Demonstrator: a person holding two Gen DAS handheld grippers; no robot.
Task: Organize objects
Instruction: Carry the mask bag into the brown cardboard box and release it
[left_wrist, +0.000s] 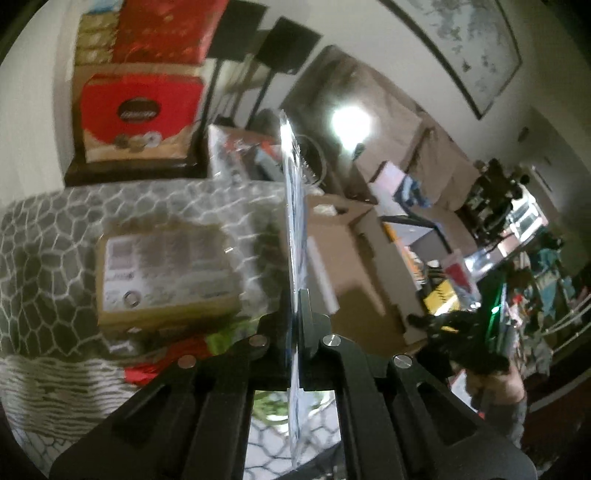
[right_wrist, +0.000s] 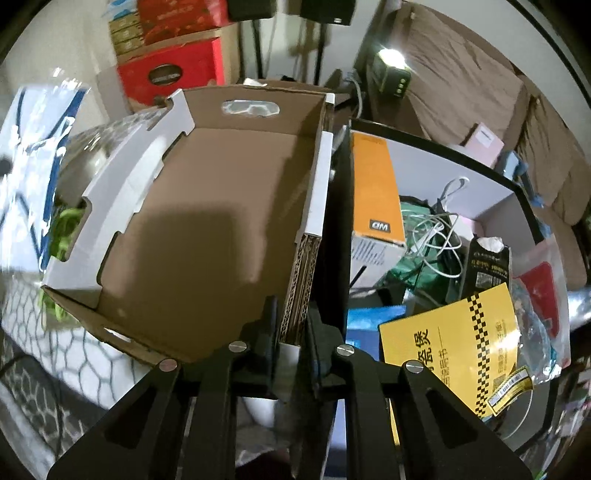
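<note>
— while you watch, what have you got in each hand?

— my left gripper (left_wrist: 295, 332) is clenched on a thin clear plastic sleeve (left_wrist: 291, 206), held edge-on and upright above the patterned bedspread (left_wrist: 44, 266). my right gripper (right_wrist: 291, 332) is clamped on the corrugated side wall of the open cardboard box (right_wrist: 207, 221), near its front corner.

— anything in that box yet?

— nothing i can see; its floor is bare. it sits on the bedspread, and just beside its right wall is a black-rimmed bin (right_wrist: 495, 173) crowded with cables, an orange carton (right_wrist: 373, 188) and a yellow booklet (right_wrist: 450, 343).

— so which step is this?

— i'd judge i'm steadying the box so the sleeve can go in; sorting looks barely begun.

— what does the next move need?

— swinging the sleeve over the box's left rim, tilting it flat and letting go low. it's floppy and slick, so it could catch on the flap. a small labelled carton (left_wrist: 162, 273) waits near the bedspread's middle.
</note>
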